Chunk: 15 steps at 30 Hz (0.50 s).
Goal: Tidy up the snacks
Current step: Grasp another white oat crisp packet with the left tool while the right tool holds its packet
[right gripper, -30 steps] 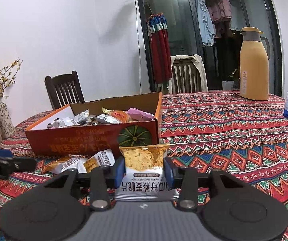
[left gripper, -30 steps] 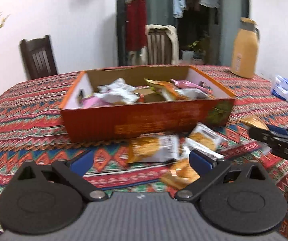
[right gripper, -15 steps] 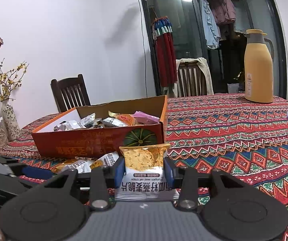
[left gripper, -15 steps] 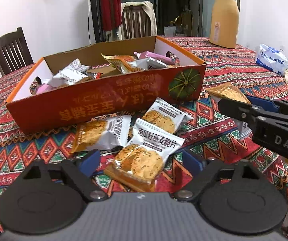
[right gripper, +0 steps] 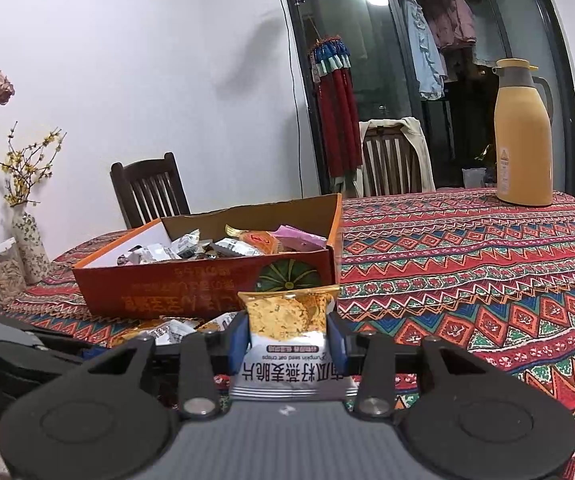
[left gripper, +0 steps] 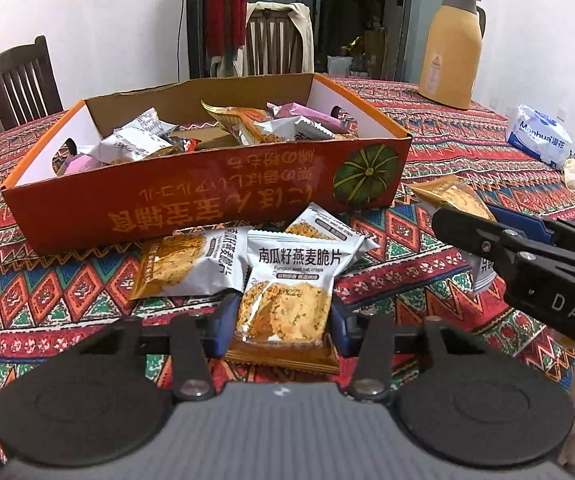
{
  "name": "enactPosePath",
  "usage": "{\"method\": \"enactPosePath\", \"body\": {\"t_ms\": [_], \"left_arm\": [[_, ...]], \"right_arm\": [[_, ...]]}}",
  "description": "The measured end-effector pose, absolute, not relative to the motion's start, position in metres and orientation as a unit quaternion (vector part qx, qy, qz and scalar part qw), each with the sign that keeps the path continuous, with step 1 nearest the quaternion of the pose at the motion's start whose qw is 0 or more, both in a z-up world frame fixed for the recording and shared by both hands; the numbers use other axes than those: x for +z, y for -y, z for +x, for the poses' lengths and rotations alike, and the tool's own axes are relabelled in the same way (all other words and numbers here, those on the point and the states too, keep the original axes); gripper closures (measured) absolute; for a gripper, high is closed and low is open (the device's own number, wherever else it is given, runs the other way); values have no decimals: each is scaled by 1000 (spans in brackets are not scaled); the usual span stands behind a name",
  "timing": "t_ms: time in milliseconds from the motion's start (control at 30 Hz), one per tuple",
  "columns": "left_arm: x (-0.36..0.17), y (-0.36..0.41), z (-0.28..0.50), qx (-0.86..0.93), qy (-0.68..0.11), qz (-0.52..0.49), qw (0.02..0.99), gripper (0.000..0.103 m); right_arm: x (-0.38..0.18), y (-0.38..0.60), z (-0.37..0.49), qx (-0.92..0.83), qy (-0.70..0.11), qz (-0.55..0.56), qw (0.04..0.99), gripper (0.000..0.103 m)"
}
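An orange cardboard box (left gripper: 207,200) holds several snack packets and stands on the patterned tablecloth; it also shows in the right wrist view (right gripper: 207,280). My left gripper (left gripper: 281,320) is shut on a white-and-orange oat crisp packet (left gripper: 287,292) in front of the box. Two more packets (left gripper: 191,260) lie on the cloth beside it. My right gripper (right gripper: 287,336) is shut on another oat crisp packet (right gripper: 287,320) and holds it above the table, right of the box; it shows in the left wrist view (left gripper: 527,256).
A yellow thermos (right gripper: 521,136) stands at the far right of the table. A blue-white tissue pack (left gripper: 539,140) lies at the right edge. A vase with flowers (right gripper: 27,240) stands at the left. Wooden chairs (right gripper: 147,188) stand behind the table.
My left gripper moved forward to the packets in front of the box and closed on one. My right gripper kept its packet and rose slightly.
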<state>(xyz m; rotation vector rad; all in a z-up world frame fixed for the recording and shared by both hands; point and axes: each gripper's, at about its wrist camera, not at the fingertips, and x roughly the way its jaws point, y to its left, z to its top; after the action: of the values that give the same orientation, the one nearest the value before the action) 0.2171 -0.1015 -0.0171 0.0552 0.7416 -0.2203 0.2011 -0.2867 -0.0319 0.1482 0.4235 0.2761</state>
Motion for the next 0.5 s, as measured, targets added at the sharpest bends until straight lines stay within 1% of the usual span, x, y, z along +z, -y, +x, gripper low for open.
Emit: {"method": "enactPosePath", "body": {"t_ms": [500], "left_arm": [[0,87,200,-100,-325,17,940,56]], "right_arm": [[-31,282,198,137,-203,57,968,62]]}}
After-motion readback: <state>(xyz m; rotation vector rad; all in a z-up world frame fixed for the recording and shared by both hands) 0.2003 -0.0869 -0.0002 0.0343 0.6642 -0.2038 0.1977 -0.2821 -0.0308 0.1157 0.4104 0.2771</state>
